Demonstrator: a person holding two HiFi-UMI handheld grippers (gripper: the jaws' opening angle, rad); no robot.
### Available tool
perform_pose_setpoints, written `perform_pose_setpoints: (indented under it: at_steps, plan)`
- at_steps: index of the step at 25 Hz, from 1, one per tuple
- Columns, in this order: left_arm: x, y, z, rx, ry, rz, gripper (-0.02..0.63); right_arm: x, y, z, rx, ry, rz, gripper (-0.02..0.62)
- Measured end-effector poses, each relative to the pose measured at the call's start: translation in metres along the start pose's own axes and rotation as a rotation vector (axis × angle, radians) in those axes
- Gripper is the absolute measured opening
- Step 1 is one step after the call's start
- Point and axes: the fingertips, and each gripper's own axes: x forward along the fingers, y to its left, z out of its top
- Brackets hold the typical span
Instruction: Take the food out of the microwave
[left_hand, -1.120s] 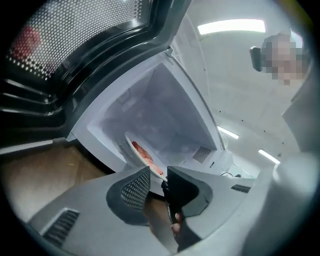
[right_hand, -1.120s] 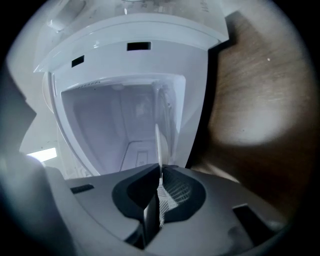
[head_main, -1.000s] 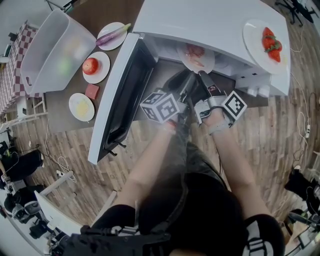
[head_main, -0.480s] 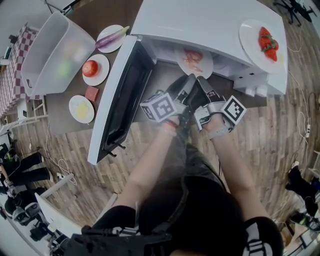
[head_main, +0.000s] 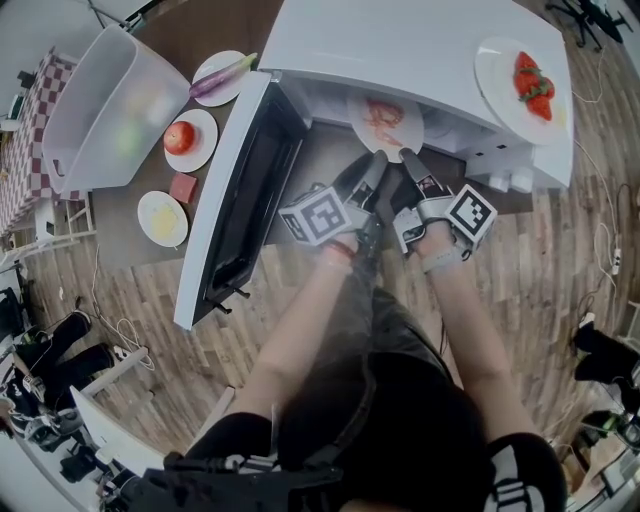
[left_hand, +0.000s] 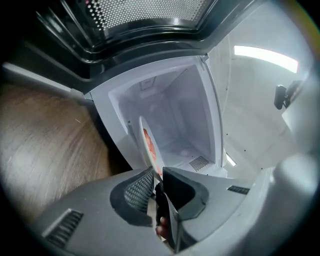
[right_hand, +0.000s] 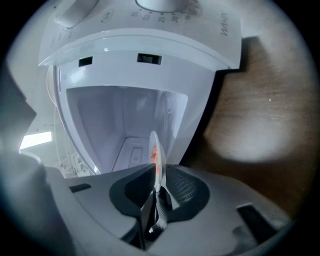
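The microwave (head_main: 420, 40) stands with its door (head_main: 235, 200) open. A plate (head_main: 385, 125) of pink food (head_main: 383, 112) sits at its mouth. The right gripper (head_main: 405, 160) pinches the plate's near rim tight. The left gripper (head_main: 372, 172) is just beside it, its jaws closing on the same rim. A clear bin (head_main: 100, 110) on the table (head_main: 200, 25) holds blurry things
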Motion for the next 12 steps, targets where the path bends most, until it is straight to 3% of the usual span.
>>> perform_pose_setpoints:
  at_steps: [4, 9, 12]
  plan:
    - [0.0004, -0.0046, -0.0007, -0.023, 0.005, -0.019, 0.054, 0.0039, -0.0003, 0.0054, 0.035, -0.007, 0.022, 0.030]
    - [-0.0012, -0.0047, 0.0003, -0.028, 0.005, -0.030, 0.051, 0.0059, 0.0015, 0.0037, 0.022, 0.002, 0.045, 0.040]
    - [-0.0014, -0.0033, 0.0013, 0.007, 0.007, -0.015, 0.051, 0.0055, -0.0002, 0.0035, 0.004, 0.007, 0.043, 0.029]
